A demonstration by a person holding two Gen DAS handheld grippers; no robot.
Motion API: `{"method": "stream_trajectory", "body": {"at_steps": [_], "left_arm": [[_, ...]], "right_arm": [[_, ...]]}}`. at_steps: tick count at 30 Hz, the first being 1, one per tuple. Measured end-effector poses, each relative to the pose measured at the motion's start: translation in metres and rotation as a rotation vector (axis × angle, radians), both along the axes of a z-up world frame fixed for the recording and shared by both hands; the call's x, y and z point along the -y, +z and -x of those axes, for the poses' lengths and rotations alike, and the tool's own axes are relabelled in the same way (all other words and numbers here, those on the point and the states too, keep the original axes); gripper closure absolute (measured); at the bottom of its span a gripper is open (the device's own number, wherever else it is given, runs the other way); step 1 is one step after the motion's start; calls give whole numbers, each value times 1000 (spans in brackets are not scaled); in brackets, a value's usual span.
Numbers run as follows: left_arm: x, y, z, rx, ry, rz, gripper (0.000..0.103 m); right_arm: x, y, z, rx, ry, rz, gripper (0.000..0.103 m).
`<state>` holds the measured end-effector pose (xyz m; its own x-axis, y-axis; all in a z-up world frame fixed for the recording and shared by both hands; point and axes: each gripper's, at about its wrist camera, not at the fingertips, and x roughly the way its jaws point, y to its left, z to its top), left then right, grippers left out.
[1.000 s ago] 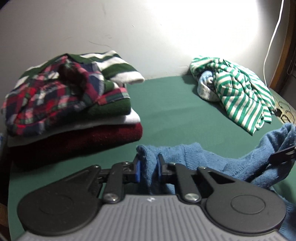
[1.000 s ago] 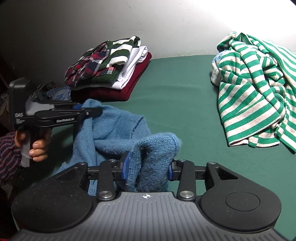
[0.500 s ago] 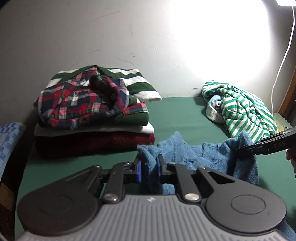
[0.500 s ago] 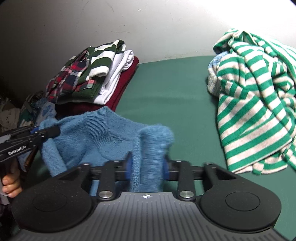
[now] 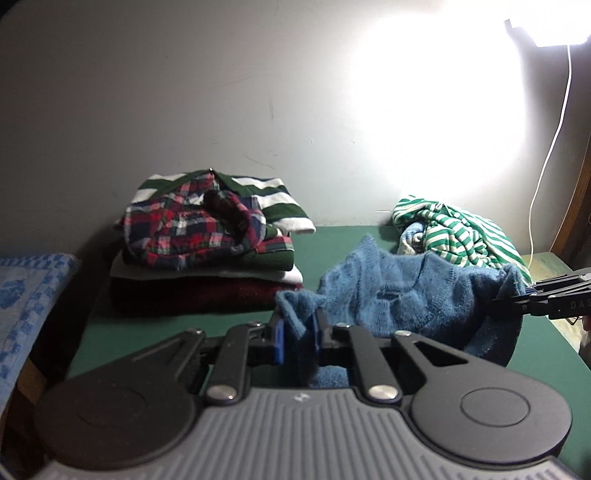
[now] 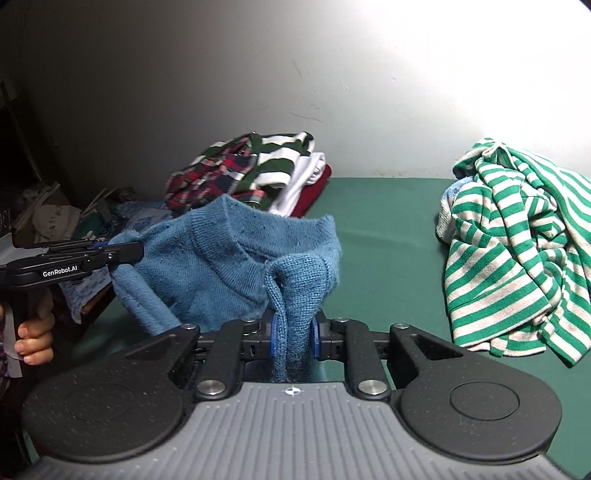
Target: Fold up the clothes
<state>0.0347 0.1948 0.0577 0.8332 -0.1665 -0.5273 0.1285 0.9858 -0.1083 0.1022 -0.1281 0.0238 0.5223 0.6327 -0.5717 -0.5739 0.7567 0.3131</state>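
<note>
A blue knit sweater (image 5: 399, 295) hangs above the green table (image 5: 166, 332), stretched between both grippers. My left gripper (image 5: 298, 326) is shut on one bunched shoulder edge of it. My right gripper (image 6: 293, 334) has a thick fold of the sweater (image 6: 221, 266) between its blue pads, and its jaws are closing on it, pads pressing the knit. In the right wrist view the left gripper (image 6: 125, 253) pinches the sweater's far corner, with a person's hand (image 6: 33, 332) on its handle. The right gripper (image 5: 498, 301) shows at the right edge of the left wrist view.
A stack of folded clothes (image 5: 207, 251) with a plaid shirt on top stands at the back left by the wall. A crumpled green-striped garment (image 6: 517, 236) lies at the back right. A blue checkered cloth (image 5: 26, 295) lies off the left edge. A lamp (image 5: 546, 29) glares at the upper right.
Both grippers have risen and drawn back, lifting the sweater off the table and spreading it between them. The right jaws have narrowed on the fold.
</note>
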Motion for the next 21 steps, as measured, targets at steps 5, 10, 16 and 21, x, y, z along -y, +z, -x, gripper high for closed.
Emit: {"method": "stream_trajectory", "body": {"at_steps": [5,10,16,21], "left_arm": [[-8,7,40,10,20,41,92],[-8,7,79,12,34,63,93],[-7,5,123,0,30,91,93],[-2,-2,156,-17,10,69,94]], "right_arm": [[3,9,36,42,22,6,85],[2,12,66,76,50,45,85],[7,6,106,93,75,108,85],[8,-4,144,169,110,201,85]]}}
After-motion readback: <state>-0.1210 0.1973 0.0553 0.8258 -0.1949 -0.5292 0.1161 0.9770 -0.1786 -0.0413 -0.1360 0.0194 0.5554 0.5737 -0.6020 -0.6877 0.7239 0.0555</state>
